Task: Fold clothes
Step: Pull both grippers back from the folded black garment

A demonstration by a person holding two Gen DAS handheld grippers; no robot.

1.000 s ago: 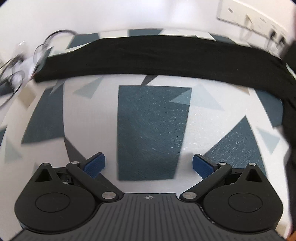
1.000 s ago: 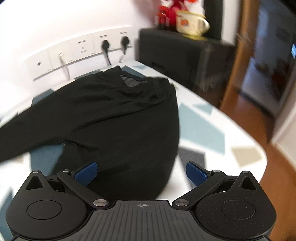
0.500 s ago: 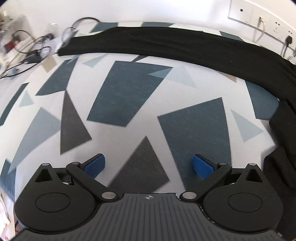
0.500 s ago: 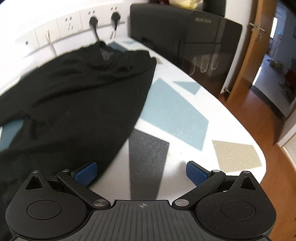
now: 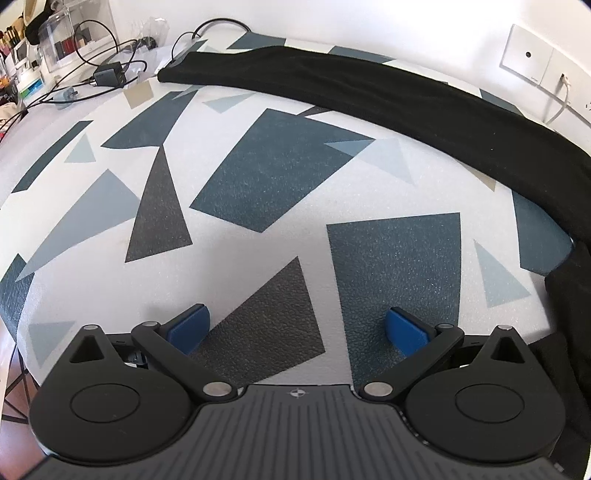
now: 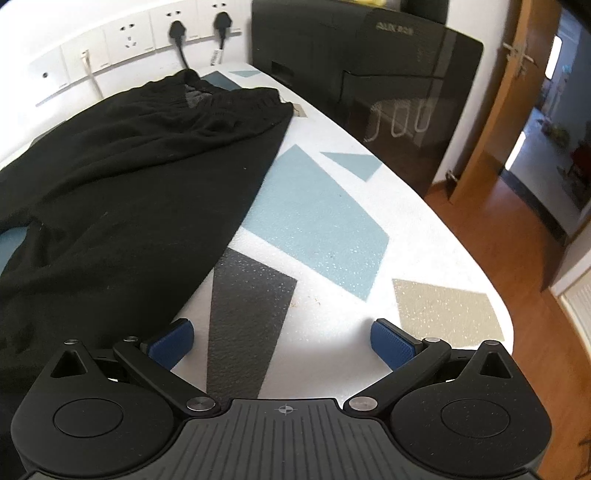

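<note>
A pair of black trousers (image 6: pixel 122 177) lies spread on a table with a white cover printed with blue and grey shapes (image 5: pixel 280 173). In the left wrist view one long trouser leg (image 5: pixel 369 92) runs along the far edge by the wall, its cuff at the left. In the right wrist view the elastic waistband (image 6: pixel 229 96) lies near the wall sockets. My left gripper (image 5: pixel 295 328) hovers open over bare table, well short of the leg. My right gripper (image 6: pixel 282 341) is open too, its left finger (image 6: pixel 171 341) beside the trousers' right edge. Neither holds anything.
Cables, a charger (image 5: pixel 107 74) and clear boxes clutter the far left corner. Wall sockets with plugs (image 6: pixel 177 29) sit behind the table. A black appliance (image 6: pixel 369 74) stands at the table's right end. Beyond it are a wooden floor (image 6: pixel 517 236) and an open doorway.
Both grippers have pulled back from the trousers and stayed open. The left view swung left, revealing the leg's cuff. The right gripper shifted right, off the cloth, onto bare table.
</note>
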